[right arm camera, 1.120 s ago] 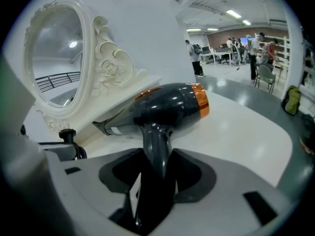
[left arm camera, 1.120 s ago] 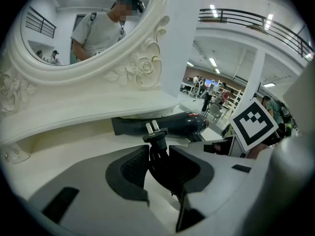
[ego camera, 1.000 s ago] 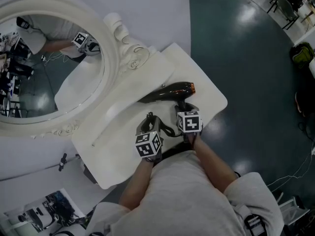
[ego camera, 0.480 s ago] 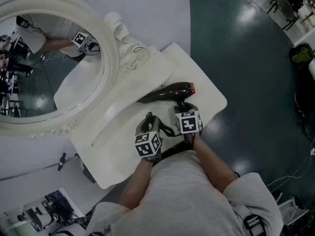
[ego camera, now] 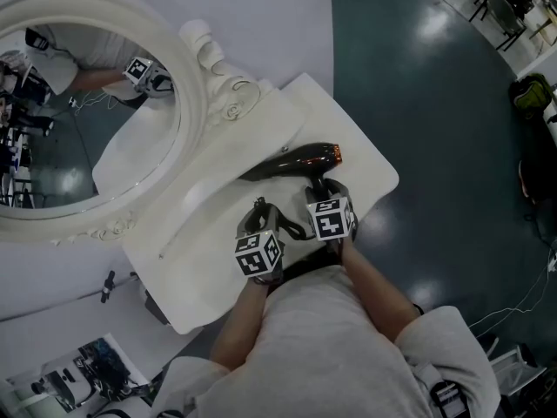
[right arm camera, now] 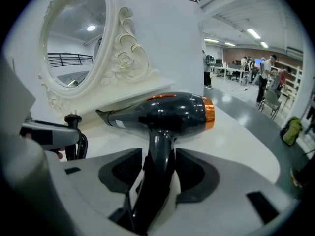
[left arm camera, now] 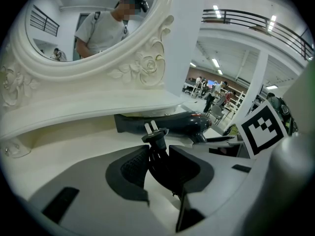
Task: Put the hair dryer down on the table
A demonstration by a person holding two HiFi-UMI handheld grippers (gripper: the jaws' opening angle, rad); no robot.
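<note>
A black hair dryer (ego camera: 294, 158) with an orange ring at its back end is over the white dressing table (ego camera: 204, 242), its nozzle pointing toward the mirror. My right gripper (ego camera: 321, 187) is shut on its handle (right arm camera: 158, 151), and the body (right arm camera: 170, 112) stands crosswise above the jaws. I cannot tell whether the dryer touches the tabletop. My left gripper (ego camera: 258, 218) is shut on the bundled black cord, with the plug (left arm camera: 153, 131) sticking up between the pads. In the left gripper view the dryer (left arm camera: 170, 121) lies just beyond the plug.
An oval mirror (ego camera: 83, 120) in a carved white frame stands at the back of the table, with a raised ledge (left arm camera: 93, 107) under it. The table's right edge drops to dark floor (ego camera: 435, 129). Chairs and bags stand far off at the right.
The whole view has shifted a few pixels. Both grippers keep the same hold, and the dryer stays in the same place over the table.
</note>
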